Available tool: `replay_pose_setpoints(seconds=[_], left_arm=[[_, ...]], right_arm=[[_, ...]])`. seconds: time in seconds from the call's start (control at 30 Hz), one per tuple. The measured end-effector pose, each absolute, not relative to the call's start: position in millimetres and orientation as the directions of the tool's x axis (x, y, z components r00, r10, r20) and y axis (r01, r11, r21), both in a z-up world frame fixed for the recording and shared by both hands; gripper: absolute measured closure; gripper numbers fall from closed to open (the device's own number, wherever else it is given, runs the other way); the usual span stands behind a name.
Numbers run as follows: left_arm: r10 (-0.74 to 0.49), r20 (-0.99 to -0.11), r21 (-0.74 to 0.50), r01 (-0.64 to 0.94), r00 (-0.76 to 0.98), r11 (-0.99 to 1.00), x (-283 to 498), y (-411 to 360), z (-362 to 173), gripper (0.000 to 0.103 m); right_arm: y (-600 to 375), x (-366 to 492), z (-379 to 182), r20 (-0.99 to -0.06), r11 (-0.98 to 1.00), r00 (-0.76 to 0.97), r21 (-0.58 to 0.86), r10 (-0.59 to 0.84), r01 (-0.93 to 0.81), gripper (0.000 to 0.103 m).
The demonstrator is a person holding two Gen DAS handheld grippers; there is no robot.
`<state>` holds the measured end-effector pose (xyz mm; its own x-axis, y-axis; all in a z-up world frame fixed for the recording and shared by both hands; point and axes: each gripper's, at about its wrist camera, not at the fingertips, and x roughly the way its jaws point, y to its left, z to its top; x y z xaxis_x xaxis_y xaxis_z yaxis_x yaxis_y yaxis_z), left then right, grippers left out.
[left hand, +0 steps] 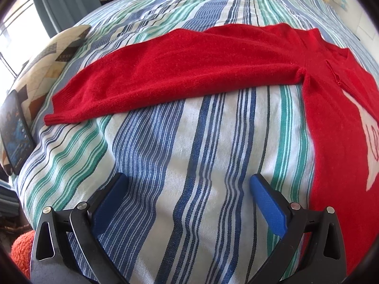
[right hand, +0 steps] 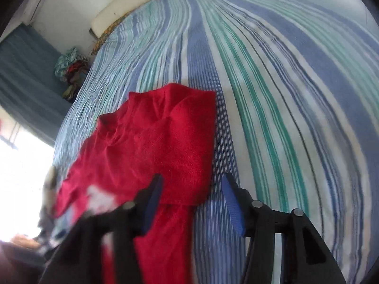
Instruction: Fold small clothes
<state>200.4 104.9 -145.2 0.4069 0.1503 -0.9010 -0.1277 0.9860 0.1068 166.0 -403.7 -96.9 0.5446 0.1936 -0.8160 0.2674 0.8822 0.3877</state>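
Note:
A red knit sweater [left hand: 189,71] with a white patch on its front lies on the striped bedspread [left hand: 189,165]. In the left wrist view its one sleeve stretches out flat to the left, its cuff [left hand: 56,116] at the far left. My left gripper [left hand: 189,182] is open and empty above bare bedspread, in front of that sleeve. In the right wrist view the sweater [right hand: 165,146] has its other sleeve folded back over the body. My right gripper [right hand: 193,181] is open, over the sweater's right edge; the view is blurred.
A patterned pillow [left hand: 47,59] and a dark tablet [left hand: 16,132] lie at the bed's left edge. An orange knit thing [left hand: 21,253] sits at the lower left. A heap of clothes [right hand: 71,71] lies beyond the bed. A white pillow [right hand: 113,14] is at the far end.

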Motion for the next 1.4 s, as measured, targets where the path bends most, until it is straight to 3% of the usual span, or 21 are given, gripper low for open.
replay_pose_setpoints(seconds=[0.17, 0.43, 0.5, 0.57, 0.83, 1.03, 1.17, 1.4], left_arm=[[0.149, -0.899, 0.105, -0.128, 0.411, 0.986, 200, 106, -145, 0.000], [0.165, -0.892, 0.123, -0.126, 0.421, 0.984, 198, 102, -145, 0.000], [0.166, -0.891, 0.124, -0.125, 0.422, 0.984, 198, 102, -145, 0.000], [0.165, -0.892, 0.123, -0.127, 0.421, 0.984, 198, 102, -144, 0.000], [0.151, -0.896, 0.109, -0.123, 0.417, 0.986, 197, 102, -142, 0.000], [-0.037, -0.898, -0.108, -0.137, 0.439, 0.985, 203, 123, -131, 0.001], [-0.165, -0.867, -0.315, -0.263, 0.469, 0.912, 207, 168, -129, 0.001], [-0.172, -0.801, -0.494, -0.470, 0.573, 0.732, 216, 244, -129, 0.001]], right_arm=[[-382, 91, -75, -0.826, 0.967, 0.556, 0.211, 0.097, 0.144, 0.046], [-352, -21, -80, -0.793, 0.948, 0.608, 0.157, -0.046, 0.276, 0.044], [-347, -22, -71, -0.772, 0.954, 0.633, 0.147, -0.053, 0.259, 0.043], [-343, -21, -65, -0.749, 0.962, 0.659, 0.120, -0.073, 0.243, 0.034], [-326, -12, -77, -0.768, 0.975, 0.640, 0.117, -0.033, 0.190, 0.033], [-312, -13, -80, -0.768, 0.986, 0.641, 0.094, -0.015, 0.136, 0.033], [-305, -11, -79, -0.765, 0.991, 0.644, 0.077, -0.011, 0.108, 0.033], [-297, -10, -81, -0.769, 0.994, 0.639, 0.075, 0.009, 0.076, 0.033]])
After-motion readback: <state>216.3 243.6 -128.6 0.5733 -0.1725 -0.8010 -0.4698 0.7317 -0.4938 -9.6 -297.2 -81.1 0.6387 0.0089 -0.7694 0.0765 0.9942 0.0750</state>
